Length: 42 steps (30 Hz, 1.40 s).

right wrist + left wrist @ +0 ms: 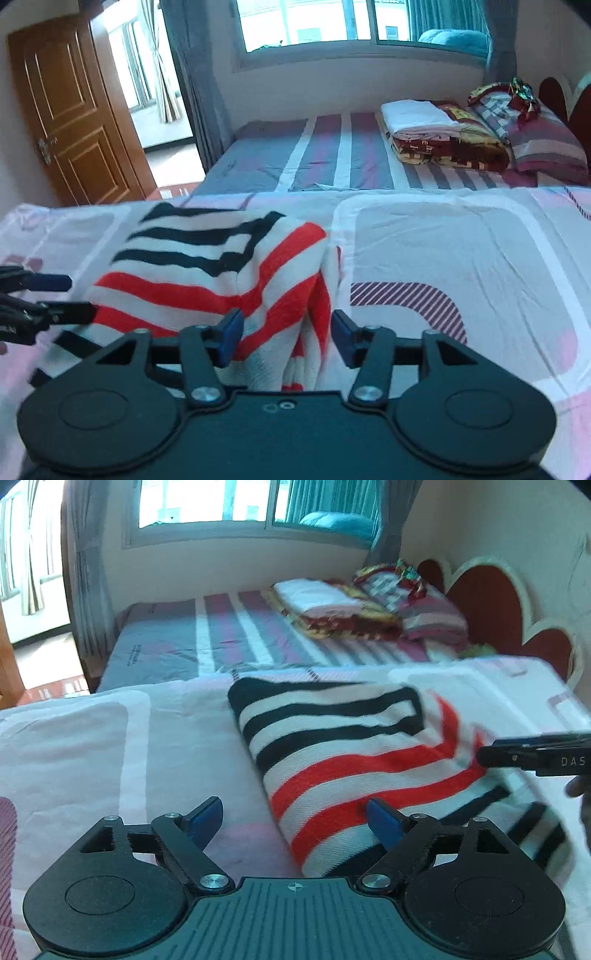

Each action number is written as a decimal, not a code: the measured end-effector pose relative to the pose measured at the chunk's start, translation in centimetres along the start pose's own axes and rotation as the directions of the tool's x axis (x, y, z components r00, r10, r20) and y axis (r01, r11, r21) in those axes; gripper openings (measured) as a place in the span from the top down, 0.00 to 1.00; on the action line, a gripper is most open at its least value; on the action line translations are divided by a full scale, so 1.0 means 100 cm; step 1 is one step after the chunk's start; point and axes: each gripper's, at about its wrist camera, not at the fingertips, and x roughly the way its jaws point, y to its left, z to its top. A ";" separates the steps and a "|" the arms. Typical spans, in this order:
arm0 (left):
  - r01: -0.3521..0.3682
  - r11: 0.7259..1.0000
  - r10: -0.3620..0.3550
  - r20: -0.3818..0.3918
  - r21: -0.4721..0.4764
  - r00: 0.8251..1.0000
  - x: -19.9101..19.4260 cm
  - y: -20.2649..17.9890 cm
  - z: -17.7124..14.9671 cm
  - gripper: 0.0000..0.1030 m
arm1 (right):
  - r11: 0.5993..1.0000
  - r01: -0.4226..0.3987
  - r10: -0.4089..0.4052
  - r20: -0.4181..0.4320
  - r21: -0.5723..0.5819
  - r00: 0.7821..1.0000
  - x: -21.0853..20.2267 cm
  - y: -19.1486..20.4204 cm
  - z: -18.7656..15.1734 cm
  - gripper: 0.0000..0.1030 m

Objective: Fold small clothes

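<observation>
A small knit garment with black, white and red stripes (332, 753) lies folded on the pale pink bedsheet (110, 746). My left gripper (295, 821) is open, its right blue pad over the garment's near red-striped edge, holding nothing. In the right wrist view the same garment (207, 266) lies left of centre, with a fold of it standing between the pads. My right gripper (288, 338) is open around that fold; no grip shows. The right gripper also shows in the left wrist view at the right edge (532, 757), and the left gripper at the left edge (55, 299).
A second bed with a grey and purple striped sheet (314, 162) lies beyond. Folded blankets (443, 136) and a pillow (546, 144) are stacked at its head. A wooden door (74, 118) stands open at the left, a window (351, 22) is behind.
</observation>
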 end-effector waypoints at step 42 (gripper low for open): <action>0.395 0.807 -0.473 -0.081 -0.439 0.877 0.049 0.055 -0.035 0.32 | 0.798 -0.421 0.515 -0.125 0.431 0.848 0.038 -0.091 -0.029 0.64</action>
